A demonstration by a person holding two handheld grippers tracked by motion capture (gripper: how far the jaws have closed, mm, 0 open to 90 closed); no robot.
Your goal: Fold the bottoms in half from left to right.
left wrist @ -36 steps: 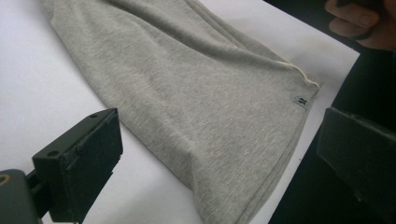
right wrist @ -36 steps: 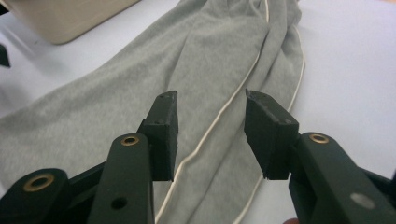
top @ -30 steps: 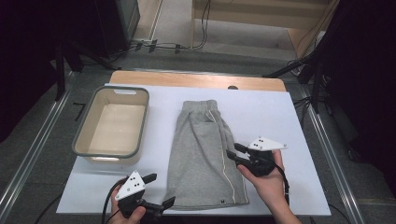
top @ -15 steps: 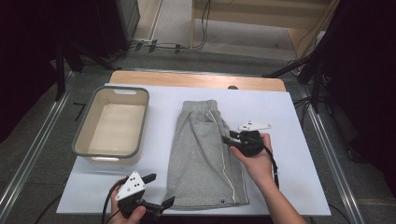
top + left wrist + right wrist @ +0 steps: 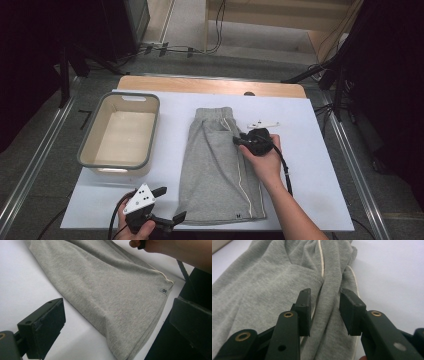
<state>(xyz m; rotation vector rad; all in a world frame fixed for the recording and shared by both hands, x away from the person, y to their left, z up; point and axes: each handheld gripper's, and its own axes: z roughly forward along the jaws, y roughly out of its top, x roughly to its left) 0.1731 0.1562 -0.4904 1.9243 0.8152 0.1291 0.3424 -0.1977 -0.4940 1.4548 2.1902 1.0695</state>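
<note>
High view: grey shorts (image 5: pixel 220 165) are laid flat on the white sheet (image 5: pixel 310 165), long axis from waistband at 12 o'clock to hems at 6 o'clock, just beside a beige tub (image 5: pixel 120 132) at 9 o'clock. Since a second ago the right gripper (image 5: pixel 239 141) has been carried from the mid side seam up toward the waistband, so a grasp there is judged imminent. Left gripper view: the left gripper (image 5: pixel 117 322) is spread wide, released, the hem between its jaws. Right gripper view: the jaws are parted, straddling a raised fold, nothing clenched.
</note>
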